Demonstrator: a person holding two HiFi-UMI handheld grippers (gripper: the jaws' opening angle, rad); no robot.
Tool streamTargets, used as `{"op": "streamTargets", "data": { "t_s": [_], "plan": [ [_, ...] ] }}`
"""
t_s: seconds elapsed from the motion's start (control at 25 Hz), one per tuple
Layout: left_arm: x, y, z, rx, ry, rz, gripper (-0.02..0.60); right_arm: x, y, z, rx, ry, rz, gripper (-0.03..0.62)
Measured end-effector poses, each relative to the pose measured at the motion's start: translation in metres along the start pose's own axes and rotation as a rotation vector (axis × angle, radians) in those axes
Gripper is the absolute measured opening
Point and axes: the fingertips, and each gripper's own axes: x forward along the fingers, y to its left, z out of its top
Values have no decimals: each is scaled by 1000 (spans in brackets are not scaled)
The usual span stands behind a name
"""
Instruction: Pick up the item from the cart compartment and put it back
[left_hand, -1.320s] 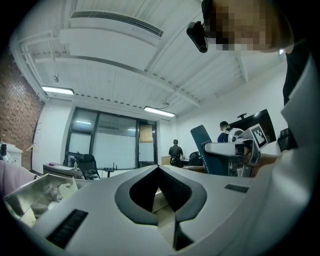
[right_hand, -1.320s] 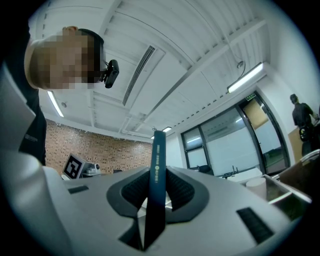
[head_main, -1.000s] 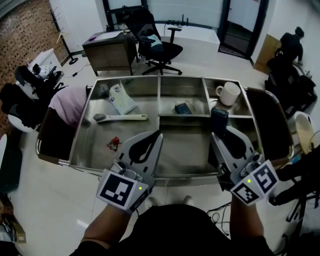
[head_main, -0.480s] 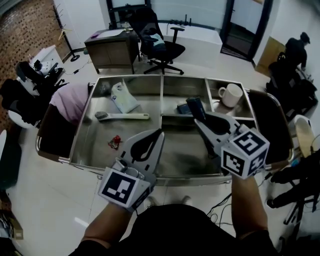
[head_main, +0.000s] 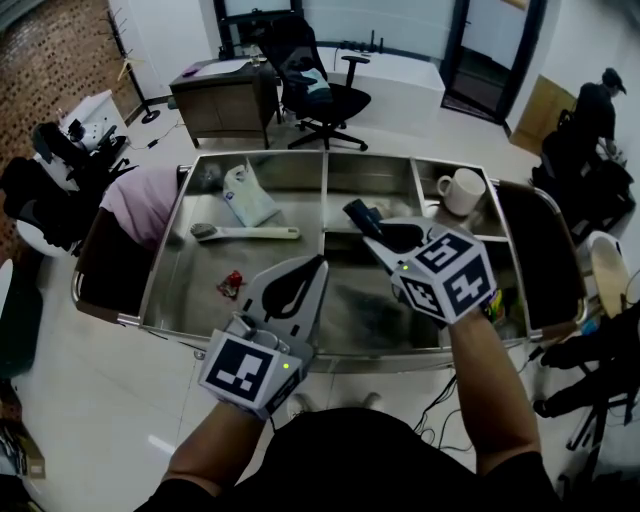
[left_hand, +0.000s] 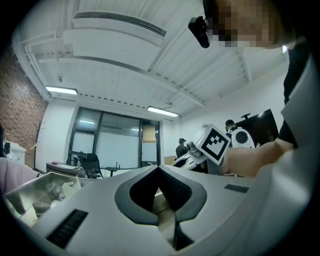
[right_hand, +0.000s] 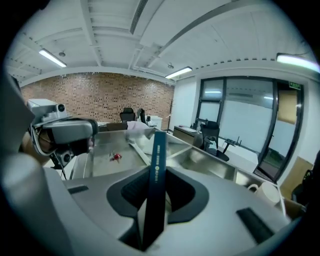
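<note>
- cart (head_main: 180, 265): brushed stainless steel, shallow, cut into rectangular compartments by thin upright dividers; dull sheen, scuffed floor.
- right gripper (head_main: 368, 226): pale grey moulded plastic shell, dark ribbed pads, cube with black-and-white square markers at the rear. its jaws stand partly apart, clamped on the item (head_main: 356, 211), a thin flat dark-blue slab with hard straight edges.
- in the right gripper view the item (right_hand: 156, 150) stands edge-on between the pads (right_hand: 131, 192), upright, with a line of small pale print down its narrow side. it juts out well past the fingertips.
- where the item is: in the air, clear of the steel, over the divider between the front and rear middle compartments as the head view shows it.
- left gripper (head_main: 318, 266): same grey shell. jaws closed tip to tip with an oval hollow behind the tips, nothing in it. it hangs over the near edge of the big left compartment.
- left compartment: long pale utensil (head_main: 245, 233) with a flat handle and a dark head, a crinkled translucent plastic pouch (head_main: 245, 197), and a small red scrap (head_main: 229, 284), all well apart.
- rear right compartment: white glazed mug (head_main: 460, 188), rounded, with a loop handle.
- beyond the cart: glossy pale tiled floor, black office chair (head_main: 310, 85).
</note>
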Motion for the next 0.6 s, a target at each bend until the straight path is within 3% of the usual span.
{"op": "streamTargets", "data": {
  "t_s": [0.24,0.6],
  "plan": [
    [1,2,-1,4,0,-2,0,15,2,-9,-31,60,3,97],
    [0,4,0,1,1,6,0,48,9,-46,-206,271,2,98]
  ]
}}
